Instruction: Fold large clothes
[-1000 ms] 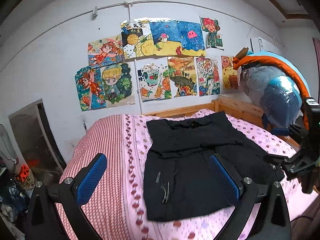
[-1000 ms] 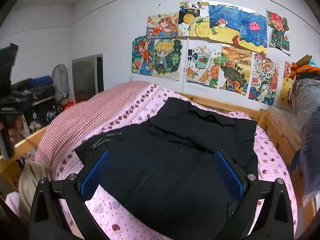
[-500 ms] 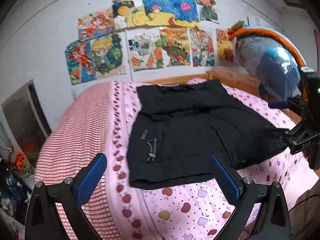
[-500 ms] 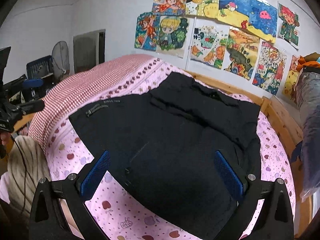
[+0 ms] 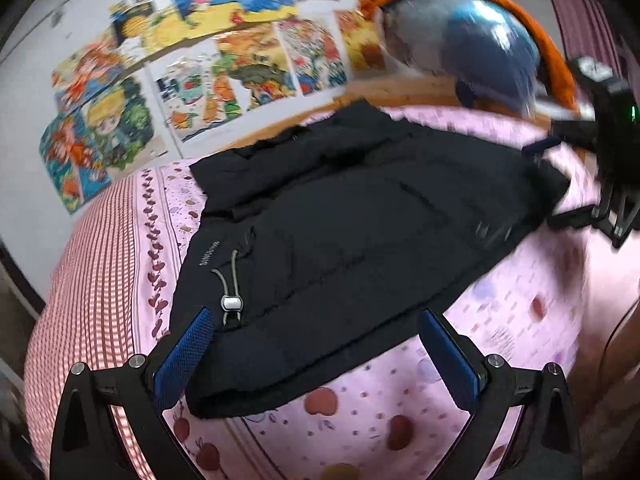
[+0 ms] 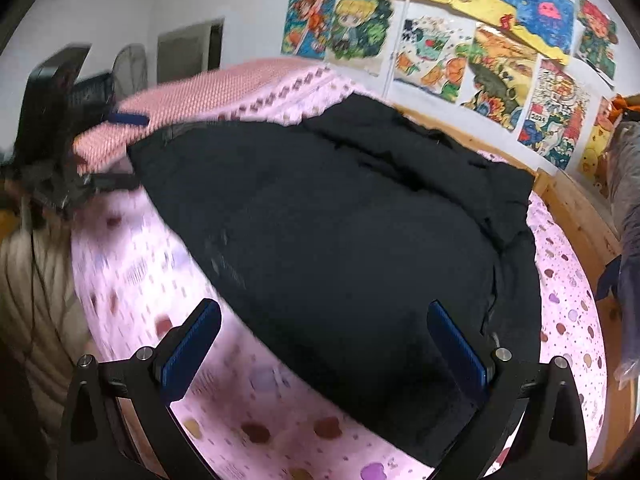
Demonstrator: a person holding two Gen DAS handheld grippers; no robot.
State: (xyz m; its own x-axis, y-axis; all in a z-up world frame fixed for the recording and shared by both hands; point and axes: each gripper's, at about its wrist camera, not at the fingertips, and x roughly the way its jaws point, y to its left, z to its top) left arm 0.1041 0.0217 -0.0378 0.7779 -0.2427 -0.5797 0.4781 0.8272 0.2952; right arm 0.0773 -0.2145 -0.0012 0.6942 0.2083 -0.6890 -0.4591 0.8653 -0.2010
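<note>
The left black two-finger gripper with blue pads (image 5: pixel 316 354) hangs spread wide, gripping nothing; the matching right gripper (image 6: pixel 324 344) likewise, though motion-blurred.

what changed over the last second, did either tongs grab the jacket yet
Both tongs, left and right, dropped and moved in toward the near hem of the black jacket, which now looms larger in both views. Neither has gripped it; both stay open. The jacket still lies flat on the pink bedsheet.

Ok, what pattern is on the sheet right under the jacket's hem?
Pink sheet printed with small apples and dots; clearest in the left wrist view.
</note>
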